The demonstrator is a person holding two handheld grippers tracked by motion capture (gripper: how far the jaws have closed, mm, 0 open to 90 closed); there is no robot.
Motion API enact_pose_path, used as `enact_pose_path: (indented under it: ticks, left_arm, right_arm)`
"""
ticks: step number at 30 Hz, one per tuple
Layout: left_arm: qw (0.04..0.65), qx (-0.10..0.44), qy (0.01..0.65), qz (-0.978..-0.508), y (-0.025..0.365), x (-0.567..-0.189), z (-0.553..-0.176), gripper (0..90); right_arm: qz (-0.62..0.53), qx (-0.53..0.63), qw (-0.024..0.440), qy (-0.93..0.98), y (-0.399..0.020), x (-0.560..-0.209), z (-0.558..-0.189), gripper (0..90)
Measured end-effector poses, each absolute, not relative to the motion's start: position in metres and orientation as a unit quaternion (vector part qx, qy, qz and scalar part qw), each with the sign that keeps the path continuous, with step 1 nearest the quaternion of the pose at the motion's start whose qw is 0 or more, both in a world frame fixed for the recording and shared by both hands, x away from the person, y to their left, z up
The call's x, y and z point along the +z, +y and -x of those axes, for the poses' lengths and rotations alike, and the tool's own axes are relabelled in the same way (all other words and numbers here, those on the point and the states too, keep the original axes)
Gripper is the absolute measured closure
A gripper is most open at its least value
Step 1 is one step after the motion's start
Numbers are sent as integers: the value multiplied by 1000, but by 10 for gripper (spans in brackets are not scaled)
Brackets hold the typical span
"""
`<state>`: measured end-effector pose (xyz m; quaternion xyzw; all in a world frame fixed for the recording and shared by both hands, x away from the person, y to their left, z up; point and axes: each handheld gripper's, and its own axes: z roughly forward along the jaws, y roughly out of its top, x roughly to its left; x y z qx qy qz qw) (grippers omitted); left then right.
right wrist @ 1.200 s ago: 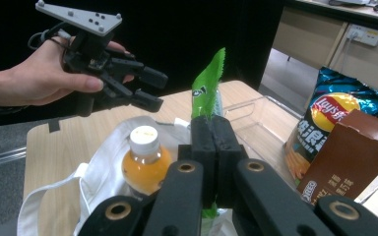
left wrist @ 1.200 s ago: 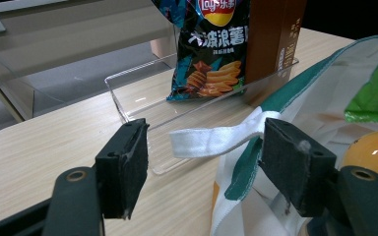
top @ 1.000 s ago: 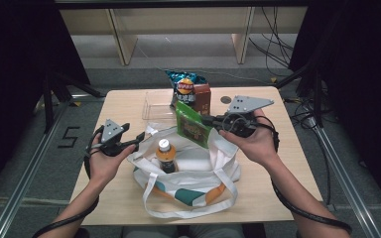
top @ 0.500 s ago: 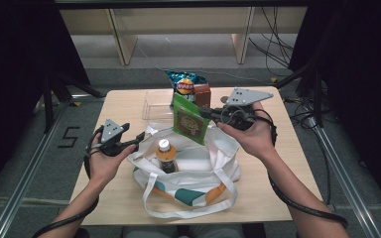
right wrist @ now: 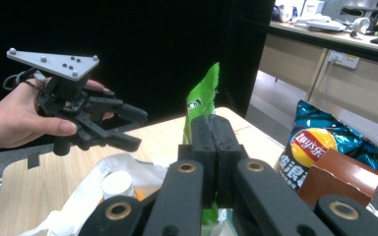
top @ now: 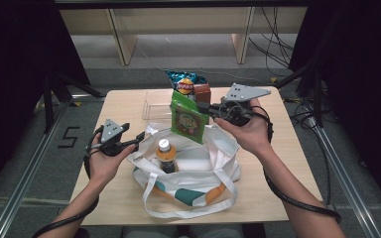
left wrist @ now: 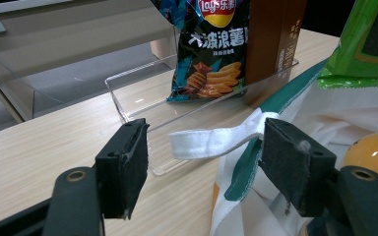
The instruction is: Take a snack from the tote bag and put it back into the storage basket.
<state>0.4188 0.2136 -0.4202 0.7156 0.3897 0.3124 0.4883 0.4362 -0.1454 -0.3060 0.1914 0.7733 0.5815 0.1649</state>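
Centre of the high view: right gripper (top: 202,106) clamped tight on the top edge of a green snack packet (top: 188,120), hanging just above the open mouth of a white tote bag (top: 198,168) on the table (top: 129,106). In the right gripper view, jaws pressed flat together at centre frame, only a thin green sliver of the packet (right wrist: 203,93) rising above them, the rest hidden behind the jaws. Left of centre in the high view: left gripper (top: 142,137) at the bag's rim, jaws wide apart. In the left gripper view, white bag strap (left wrist: 216,138) lying between the pads, touching neither; hard to say whether the right-hand pad brushes the cloth. Orange-capped bottle (top: 165,154) upright inside the bag, lower part hidden by fabric. Chip bag (top: 183,82) and brown carton (top: 201,92) in a clear tray (top: 154,103) at upper centre, partly covered by the packet; tray walls barely visible.
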Motion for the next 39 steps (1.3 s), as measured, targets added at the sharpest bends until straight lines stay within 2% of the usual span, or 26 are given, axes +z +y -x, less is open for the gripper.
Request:
enact_pose_path:
  ticks: [1, 3, 9, 14, 32, 38, 39]
  left_arm:
    - [488, 312, 390, -716, 214, -420, -419, 339]
    - [488, 312, 390, -716, 214, -420, -419, 339]
    - [489, 312, 390, -715, 214, -420, -419, 339]
    - [487, 312, 392, -716, 214, -419, -418, 339]
    - [488, 312, 390, -716, 213, -420, -419, 340]
    - [488, 312, 390, -716, 213, -420, -419, 340]
    - [491, 311, 389, -715, 213, -421, -419, 340]
  right_arm:
    - [-187, 583, 175, 771, -146, -305, -438, 900]
    - [-201, 581, 165, 771, -145, -305, -437, 900]
    - [-187, 585, 173, 770, -142, -302, -439, 900]
    - [-199, 587, 155, 769, -141, -297, -435, 900]
    - [-193, 604, 186, 751, -147, -277, -442, 900]
    - [-209, 606, 179, 746, -146, -274, -449, 900]
    - [-199, 607, 192, 745, -146, -274, -452, 900]
